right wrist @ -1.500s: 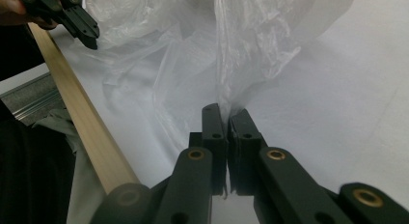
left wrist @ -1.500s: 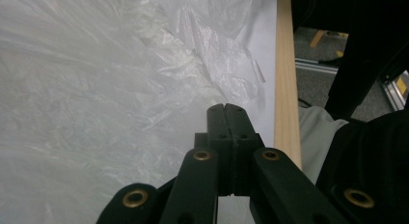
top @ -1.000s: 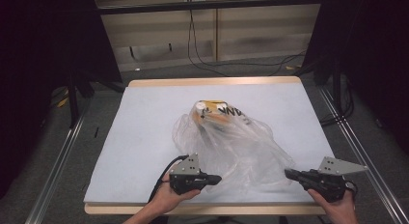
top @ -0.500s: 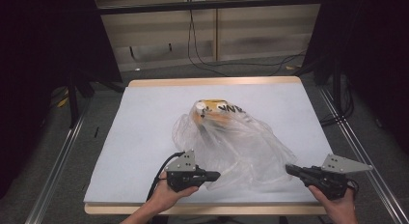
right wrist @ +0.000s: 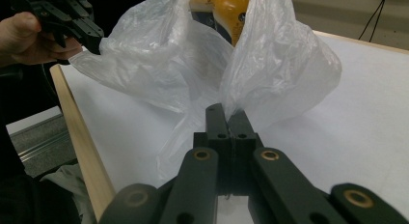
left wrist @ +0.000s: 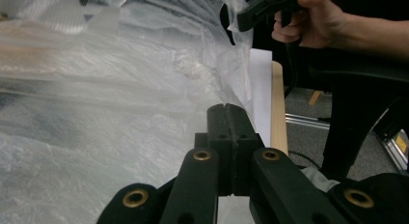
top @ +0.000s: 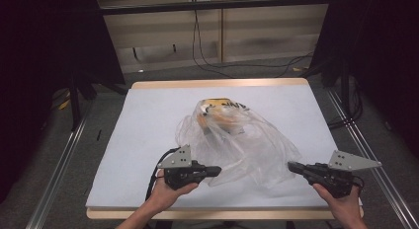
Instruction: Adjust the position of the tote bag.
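High view, centre of frame: clear plastic bag [top: 237, 145] on the table [top: 138, 140], yellow packet [top: 220, 113] inside at its far end; left tool [top: 213, 171] and right tool [top: 292, 167] clamped on opposite near edges; mouth spread, emptying seemingly left.

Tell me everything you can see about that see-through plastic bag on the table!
The clear, crinkly plastic bag lies in a loose heap in the middle of the white-covered table. It is thin, wrinkled film. Inside, at its far end, sits an orange-yellow packet with dark lettering. The left tool pinches the bag's near edge, and the right tool pinches a fold of its other near edge, so the film is pulled between them.
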The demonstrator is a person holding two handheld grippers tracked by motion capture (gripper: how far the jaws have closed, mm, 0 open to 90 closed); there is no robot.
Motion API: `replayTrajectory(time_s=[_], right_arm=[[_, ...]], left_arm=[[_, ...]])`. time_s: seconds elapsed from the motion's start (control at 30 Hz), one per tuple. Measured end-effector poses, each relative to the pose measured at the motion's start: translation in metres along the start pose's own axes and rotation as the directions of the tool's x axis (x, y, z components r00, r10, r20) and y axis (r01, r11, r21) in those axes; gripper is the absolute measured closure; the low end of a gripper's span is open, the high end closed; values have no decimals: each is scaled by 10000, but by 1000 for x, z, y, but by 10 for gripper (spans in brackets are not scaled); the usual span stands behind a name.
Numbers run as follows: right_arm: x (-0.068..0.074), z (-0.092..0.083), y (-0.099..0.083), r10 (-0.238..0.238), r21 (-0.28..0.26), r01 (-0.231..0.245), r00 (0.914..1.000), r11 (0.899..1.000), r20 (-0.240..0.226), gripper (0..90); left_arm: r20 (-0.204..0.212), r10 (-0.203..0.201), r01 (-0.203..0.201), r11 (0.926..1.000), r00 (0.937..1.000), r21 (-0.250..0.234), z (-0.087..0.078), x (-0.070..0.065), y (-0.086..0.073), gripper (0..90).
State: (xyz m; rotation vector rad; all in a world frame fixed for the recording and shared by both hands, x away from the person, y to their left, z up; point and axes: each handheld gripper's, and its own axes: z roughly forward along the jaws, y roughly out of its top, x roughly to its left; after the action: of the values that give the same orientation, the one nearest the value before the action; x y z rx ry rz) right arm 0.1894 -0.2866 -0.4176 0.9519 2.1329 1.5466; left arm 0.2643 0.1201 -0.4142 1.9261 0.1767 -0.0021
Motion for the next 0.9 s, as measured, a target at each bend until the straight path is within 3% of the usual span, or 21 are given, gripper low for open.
replayTrajectory(time_s=[0.13,0.3,0.57,0.7,0.9], right_arm=[[1,-1,9,-121,-156,122,9999,9998,51,900],[0,-1,19,-248,-363,250,9997,9990,51,900],[-6,13,40,-454,-555,445,9988,9975,-167,900],[-7,15,54,-693,-834,671,9973,9943,-246,900],[-10,10,74,-944,-1194,929,9955,9885,-72,900]], left_arm=[[-202,118,-121,9998,9997,-135,-4,-4,8,900],[-236,285,-295,9987,9993,-423,-12,3,17,900],[-386,415,-445,9959,9984,-792,-26,9,29,900],[-719,537,-598,9945,9960,-863,-36,12,39,900],[-1000,493,-634,9875,9938,-1440,-52,24,51,900]])
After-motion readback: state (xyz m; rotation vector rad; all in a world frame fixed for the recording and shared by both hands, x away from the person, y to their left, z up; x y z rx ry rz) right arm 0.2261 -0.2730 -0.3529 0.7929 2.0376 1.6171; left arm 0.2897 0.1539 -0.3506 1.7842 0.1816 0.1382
